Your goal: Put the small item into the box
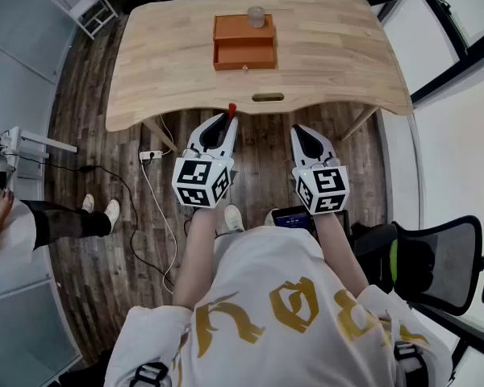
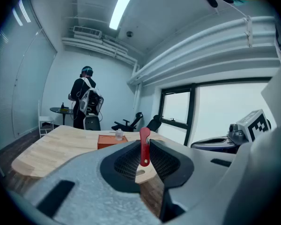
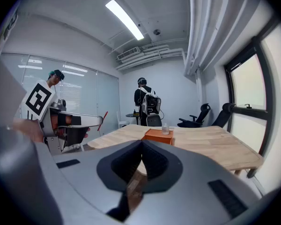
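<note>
My left gripper [image 1: 228, 120] is shut on a small red item [image 1: 231, 109], a flat red piece that sticks up between its jaws [image 2: 144, 146]. It hovers just short of the table's near edge. My right gripper [image 1: 301, 132] is shut with nothing in it, level with the left one. The orange box [image 1: 244, 42] stands at the far middle of the wooden table [image 1: 169, 63], its drawer pulled open toward me. A small clear jar [image 1: 256, 16] sits on top of the box. The box [image 3: 159, 136] also shows ahead in the right gripper view.
A black office chair [image 1: 431, 260] stands at my right. A power strip and cables [image 1: 150, 155] lie on the wood floor at the left. A person [image 1: 32, 216] stands at the far left. Another person [image 2: 84, 100] stands beyond the table.
</note>
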Tool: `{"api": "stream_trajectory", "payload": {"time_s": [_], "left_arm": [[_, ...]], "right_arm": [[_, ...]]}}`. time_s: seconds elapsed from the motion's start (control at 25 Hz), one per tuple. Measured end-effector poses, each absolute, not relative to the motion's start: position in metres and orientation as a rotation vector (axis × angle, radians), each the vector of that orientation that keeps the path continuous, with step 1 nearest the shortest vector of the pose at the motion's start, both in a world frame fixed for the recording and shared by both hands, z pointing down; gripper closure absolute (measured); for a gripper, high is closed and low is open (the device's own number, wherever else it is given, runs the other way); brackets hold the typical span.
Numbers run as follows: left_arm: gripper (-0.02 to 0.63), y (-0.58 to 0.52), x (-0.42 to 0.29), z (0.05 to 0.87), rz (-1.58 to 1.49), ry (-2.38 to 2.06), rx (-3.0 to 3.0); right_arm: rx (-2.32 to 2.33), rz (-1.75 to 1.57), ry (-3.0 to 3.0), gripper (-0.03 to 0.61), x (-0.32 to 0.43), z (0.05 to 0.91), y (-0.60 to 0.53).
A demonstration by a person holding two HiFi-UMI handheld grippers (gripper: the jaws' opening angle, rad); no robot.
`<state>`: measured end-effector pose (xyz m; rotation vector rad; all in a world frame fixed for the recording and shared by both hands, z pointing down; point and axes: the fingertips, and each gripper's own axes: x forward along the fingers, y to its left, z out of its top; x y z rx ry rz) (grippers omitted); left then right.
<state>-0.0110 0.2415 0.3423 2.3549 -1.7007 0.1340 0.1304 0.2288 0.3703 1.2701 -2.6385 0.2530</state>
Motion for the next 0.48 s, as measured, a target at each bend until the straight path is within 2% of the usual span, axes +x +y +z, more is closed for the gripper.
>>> {"api": "stream_trajectory", "payload": {"time_s": [0.48], "left_arm": [[0.555,0.257,0.016,0.349,0.087,-1.779,2.295]], "right_arm": [[1.228,0.367,-2.706,0.566,0.175,0.382,0.23]]}}
